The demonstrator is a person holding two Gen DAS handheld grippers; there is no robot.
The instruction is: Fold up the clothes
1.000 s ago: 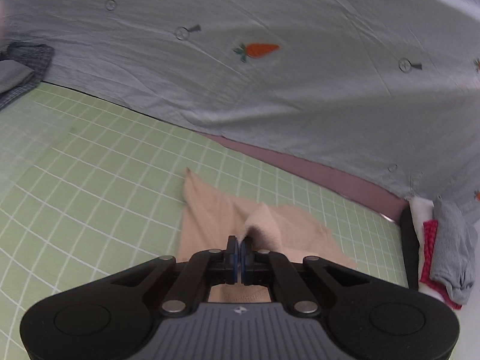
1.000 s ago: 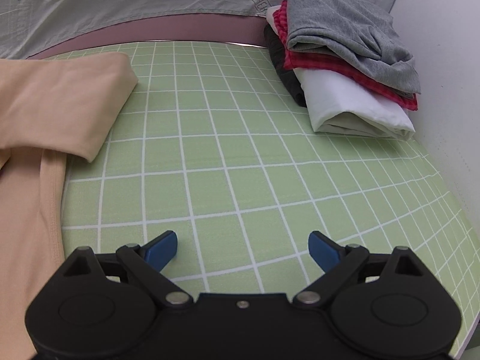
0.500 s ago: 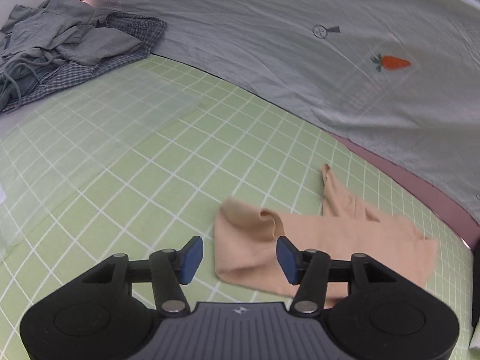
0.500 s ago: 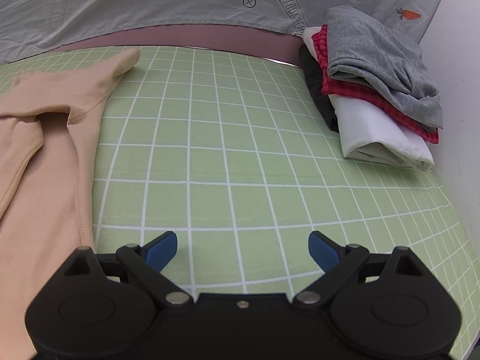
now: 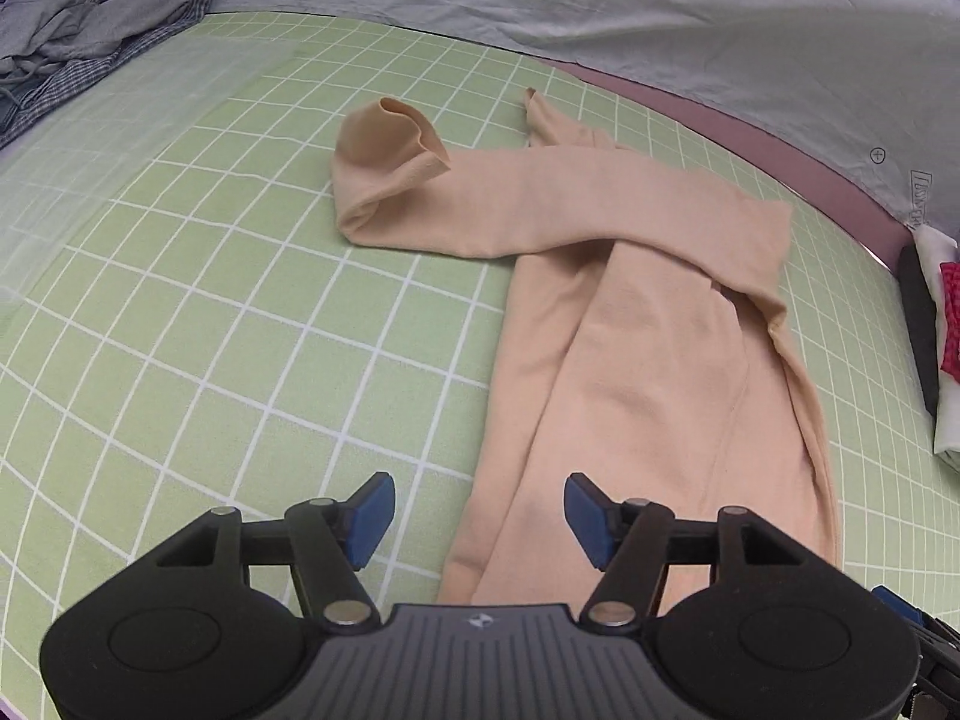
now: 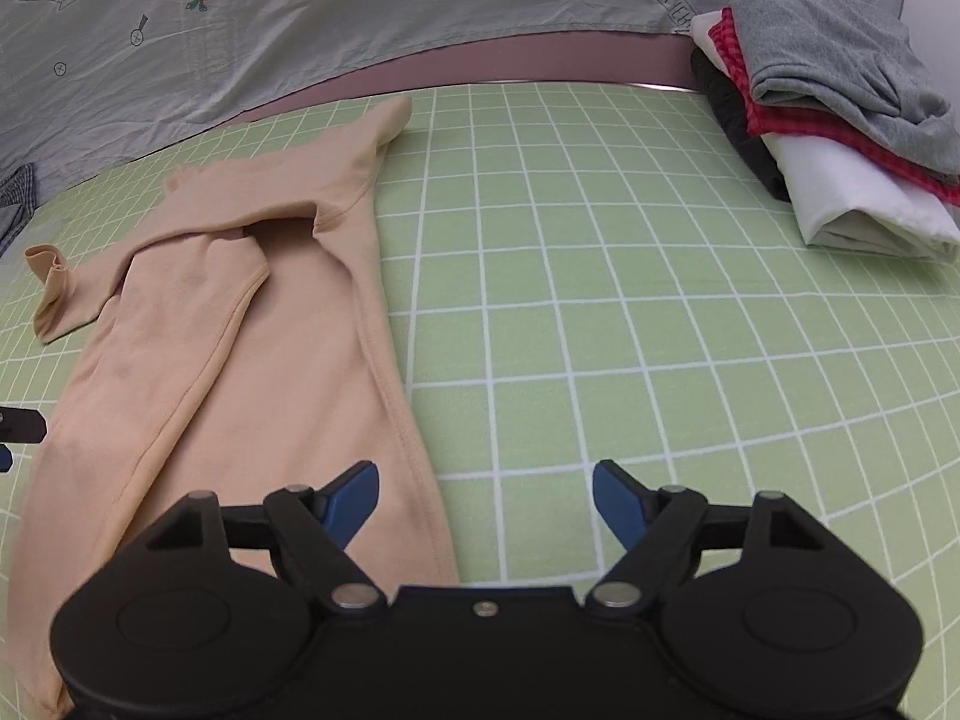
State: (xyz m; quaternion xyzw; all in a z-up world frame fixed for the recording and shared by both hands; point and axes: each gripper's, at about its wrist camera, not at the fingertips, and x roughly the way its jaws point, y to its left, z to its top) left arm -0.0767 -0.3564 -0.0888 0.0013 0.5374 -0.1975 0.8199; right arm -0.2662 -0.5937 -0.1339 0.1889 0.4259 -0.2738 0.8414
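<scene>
Left tongs [image 5: 477, 516] opening, right tongs [image 6: 486, 498] closing, both empty; sleeve [image 5: 456, 204] at frame centre may unfold when shirt [image 6: 240, 360] is lifted.

Left gripper [image 5: 479, 516] jaws opening over beige top [image 5: 636, 324] hem, sleeve folded toward ten o'clock, green grid mat [image 5: 210, 300], clothes pile [image 5: 78, 42] at eleven

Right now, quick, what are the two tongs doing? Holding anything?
Left tongs: opening, holding nothing; the peach shirt lies under them.
Right tongs: closing, holding nothing, above the shirt's edge.
</scene>
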